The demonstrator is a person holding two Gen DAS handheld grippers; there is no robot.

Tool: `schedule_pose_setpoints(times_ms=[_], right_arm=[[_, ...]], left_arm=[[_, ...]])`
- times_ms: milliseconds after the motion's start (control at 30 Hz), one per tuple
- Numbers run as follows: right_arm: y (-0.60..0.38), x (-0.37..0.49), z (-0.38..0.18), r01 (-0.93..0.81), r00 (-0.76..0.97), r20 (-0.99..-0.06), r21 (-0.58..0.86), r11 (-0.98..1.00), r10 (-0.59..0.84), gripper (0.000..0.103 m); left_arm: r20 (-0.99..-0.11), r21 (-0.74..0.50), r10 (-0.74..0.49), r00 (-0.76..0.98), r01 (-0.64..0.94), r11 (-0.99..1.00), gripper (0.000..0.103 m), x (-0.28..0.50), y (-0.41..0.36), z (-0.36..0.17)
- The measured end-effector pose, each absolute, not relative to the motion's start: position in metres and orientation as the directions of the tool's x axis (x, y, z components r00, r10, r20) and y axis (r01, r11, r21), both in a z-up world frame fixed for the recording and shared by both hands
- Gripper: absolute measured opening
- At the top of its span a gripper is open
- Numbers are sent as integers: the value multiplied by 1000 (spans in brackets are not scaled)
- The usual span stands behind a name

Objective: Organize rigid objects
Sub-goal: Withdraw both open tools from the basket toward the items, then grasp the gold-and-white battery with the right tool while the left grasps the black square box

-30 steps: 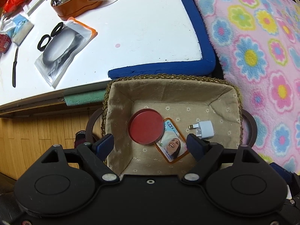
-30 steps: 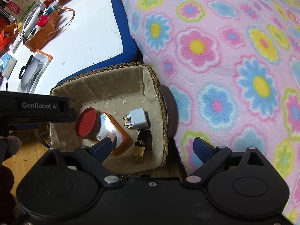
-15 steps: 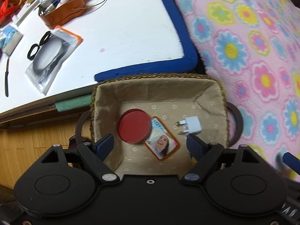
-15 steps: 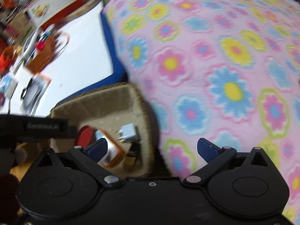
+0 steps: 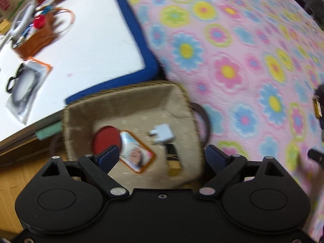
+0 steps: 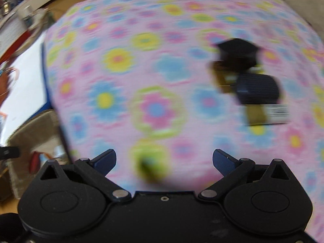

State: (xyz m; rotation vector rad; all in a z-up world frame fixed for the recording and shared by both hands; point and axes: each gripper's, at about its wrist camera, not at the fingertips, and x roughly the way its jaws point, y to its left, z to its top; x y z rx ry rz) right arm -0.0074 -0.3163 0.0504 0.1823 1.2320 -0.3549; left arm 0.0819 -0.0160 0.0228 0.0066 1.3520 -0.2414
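Observation:
A fabric-lined wicker basket sits on the floor between a table and a bed. In it lie a red round lid, an orange-edged card with a face, a white plug adapter and a black and gold box. My left gripper is open and empty above the basket. My right gripper is open and empty over the flowered blanket. A blurred pile of dark and gold objects lies on the blanket, ahead and to the right of it.
A white table with a blue edge holds a brown pouch of pens and a clear packet. Wooden floor lies left of the basket. The basket edge shows at the right wrist view's left.
My right gripper has swung away from the basket to the right over the blanket, and the dark pile has come into view. My left gripper has shifted left, with the basket staying below it.

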Motion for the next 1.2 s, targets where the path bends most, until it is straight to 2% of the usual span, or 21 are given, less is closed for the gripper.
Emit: schedule_pose_setpoints(times_ms=[300,533,600,633,833,933,1100,1200], right_arm=[[-430,-20,48,537,276,-932,-53,842,-235,100],[-458,-6,30,535,294,-936,-8,845,-195,96],[-460,-6,27,524,313,-935,23,851,-168,92],[-461,-6,26,515,319,-936,37,856,-151,83],[-465,-16,27,472,355,-926,61,880,-126,84],[-476,-30,31,482,367,-916,37,875,-163,84],[-505,-61,36,547,381,-874,-51,836,-303,84],[-527,-78,38,589,417,-858,4,808,-300,84]], left_arm=[[-962,-74,-156,224,335,939,89,49,-83,32],[-958,-47,-161,236,425,904,89,27,-127,30],[-957,-49,-167,239,434,900,89,25,-136,30],[-957,-57,-174,234,435,899,89,26,-141,30],[-953,-85,-201,225,439,895,89,29,-179,35],[-951,-101,-222,216,462,881,89,28,-205,38],[-941,-158,-286,179,515,843,89,31,-263,46],[-931,-165,-315,183,559,813,89,39,-305,53]])
